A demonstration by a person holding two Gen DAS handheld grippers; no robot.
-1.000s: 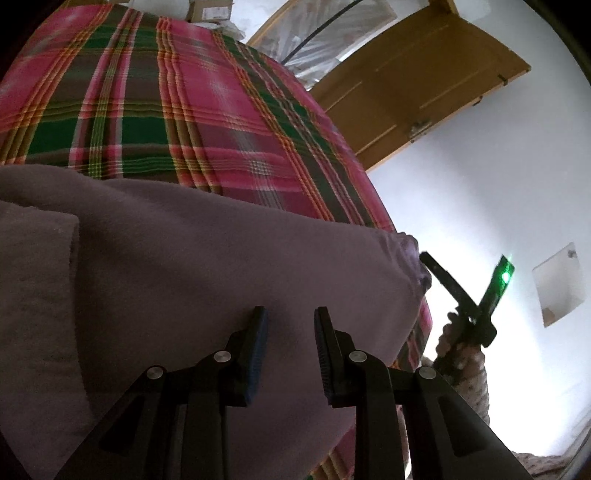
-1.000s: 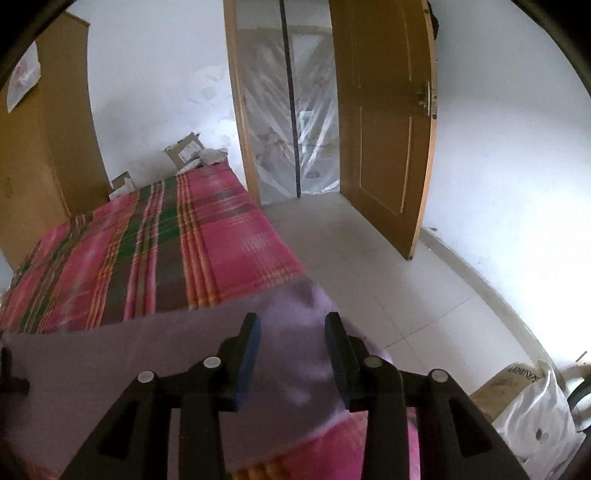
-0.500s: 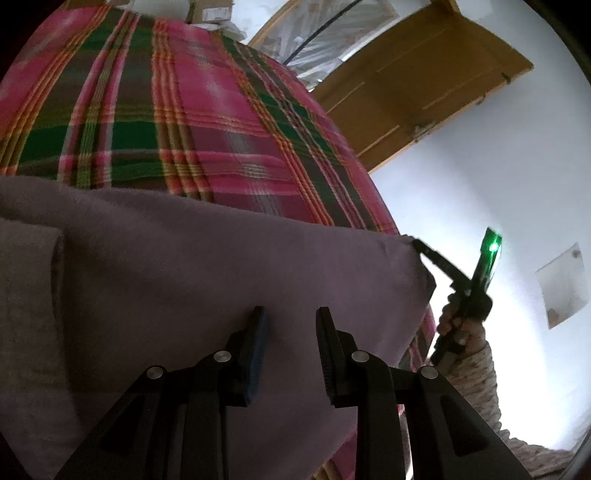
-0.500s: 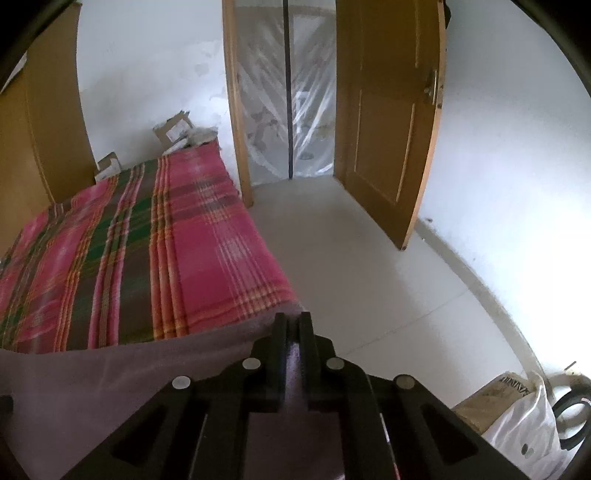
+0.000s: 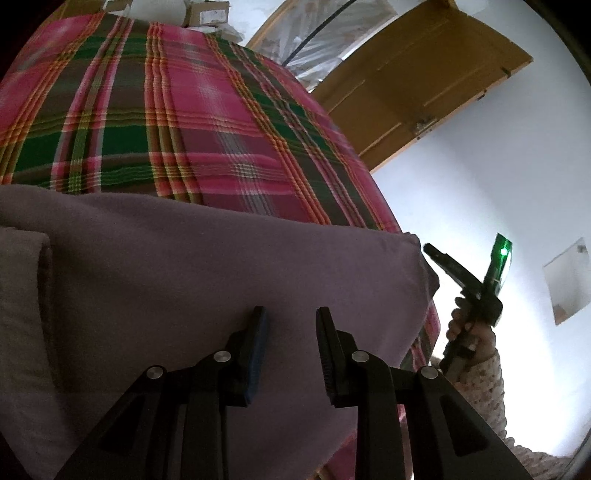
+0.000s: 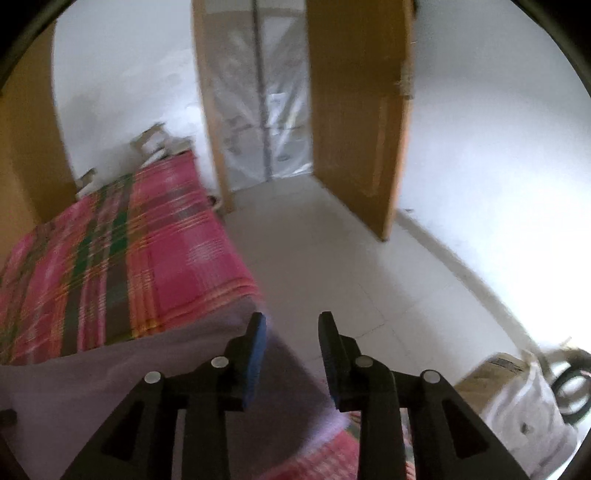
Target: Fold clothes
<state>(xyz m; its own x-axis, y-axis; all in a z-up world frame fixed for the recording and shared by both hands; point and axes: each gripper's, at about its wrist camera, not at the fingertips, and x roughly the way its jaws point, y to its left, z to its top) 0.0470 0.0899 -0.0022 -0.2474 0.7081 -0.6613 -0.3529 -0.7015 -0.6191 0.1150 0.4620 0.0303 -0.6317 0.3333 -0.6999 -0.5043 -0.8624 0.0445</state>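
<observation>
Lying on one plaid blanket, one mauve garment; left gripper spread empty, right gripper newly spread, corner released.

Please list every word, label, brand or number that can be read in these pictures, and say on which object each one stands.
No text can be read.
Cardboard boxes beyond the bed: a pale label, too small to read.
Cardboard box on the floor: dark print on its top, blurred.
Paper on the wall: no writing is visible.
</observation>
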